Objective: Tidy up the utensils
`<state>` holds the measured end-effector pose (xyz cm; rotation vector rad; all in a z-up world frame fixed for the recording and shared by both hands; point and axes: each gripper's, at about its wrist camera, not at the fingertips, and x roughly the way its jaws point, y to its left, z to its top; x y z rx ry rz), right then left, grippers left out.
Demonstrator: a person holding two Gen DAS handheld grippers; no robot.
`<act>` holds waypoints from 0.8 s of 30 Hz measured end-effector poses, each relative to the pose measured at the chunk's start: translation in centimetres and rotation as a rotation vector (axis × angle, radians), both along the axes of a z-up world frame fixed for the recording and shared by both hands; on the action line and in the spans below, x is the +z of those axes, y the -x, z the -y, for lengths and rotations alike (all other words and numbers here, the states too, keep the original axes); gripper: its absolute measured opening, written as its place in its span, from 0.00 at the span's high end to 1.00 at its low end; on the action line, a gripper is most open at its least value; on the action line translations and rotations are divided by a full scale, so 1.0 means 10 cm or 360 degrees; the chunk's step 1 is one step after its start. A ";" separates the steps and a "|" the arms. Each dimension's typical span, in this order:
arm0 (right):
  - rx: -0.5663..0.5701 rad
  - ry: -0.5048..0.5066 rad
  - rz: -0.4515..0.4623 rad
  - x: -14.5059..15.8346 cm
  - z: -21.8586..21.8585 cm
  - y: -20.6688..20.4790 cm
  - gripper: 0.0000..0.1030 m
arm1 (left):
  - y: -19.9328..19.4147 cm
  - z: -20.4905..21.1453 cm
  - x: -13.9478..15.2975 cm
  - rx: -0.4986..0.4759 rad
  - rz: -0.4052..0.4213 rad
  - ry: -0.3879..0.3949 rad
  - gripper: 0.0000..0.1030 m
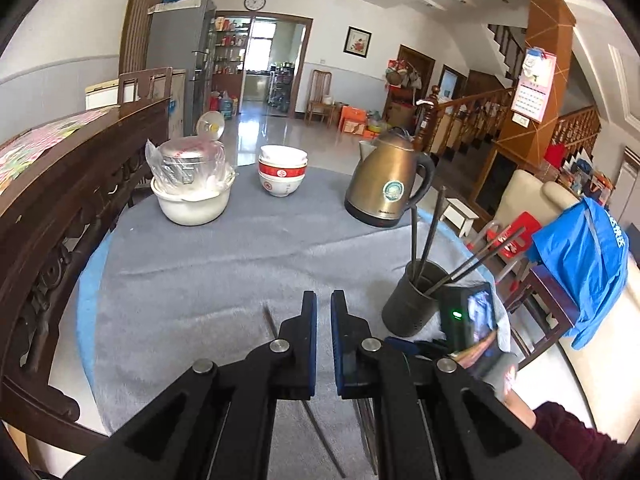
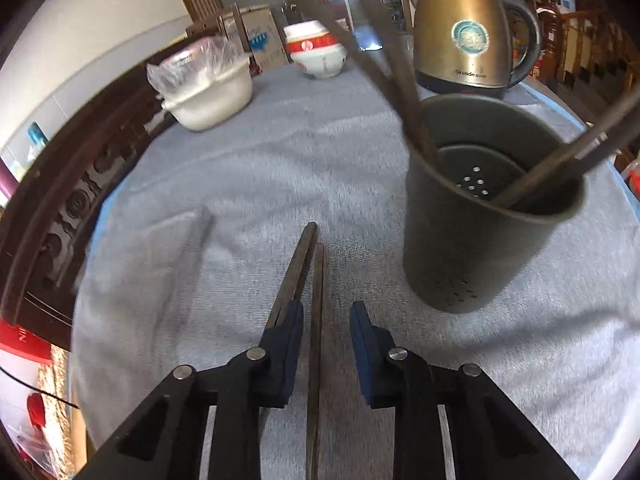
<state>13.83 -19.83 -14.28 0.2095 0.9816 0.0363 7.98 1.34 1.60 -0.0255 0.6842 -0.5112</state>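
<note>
A dark grey utensil holder stands on the grey cloth and holds several dark chopsticks. Two more chopsticks lie flat on the cloth. My right gripper is open low over them; one chopstick lies between its jaws, the other runs under the left finger. My left gripper hovers above the cloth, jaws a narrow gap apart and empty. A loose chopstick lies partly hidden under its left finger. The right gripper's body shows beside the holder.
A brass kettle, stacked red-and-white bowls and a white pot with a plastic-wrapped metal pot stand at the far side. A dark carved wooden rail borders the left edge.
</note>
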 end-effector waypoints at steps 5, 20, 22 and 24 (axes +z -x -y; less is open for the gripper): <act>0.0005 0.0059 -0.0113 -0.16 -0.07 -0.18 0.79 | -0.22 -0.10 -0.17 0.0058 -0.0120 -0.0020 0.93; -0.0013 0.0149 -0.0154 -0.13 -0.15 -0.32 0.94 | -1.48 0.16 -1.23 0.0068 -0.0791 -0.0190 0.59; -0.0008 0.0119 -0.0134 -0.09 -0.13 -0.27 0.94 | -1.62 0.33 -1.38 0.0072 -0.0829 -0.0288 0.59; -0.0003 0.0091 -0.0080 0.01 -0.11 -0.19 0.94 | -1.71 0.39 -1.50 0.0080 -0.0843 -0.0352 0.59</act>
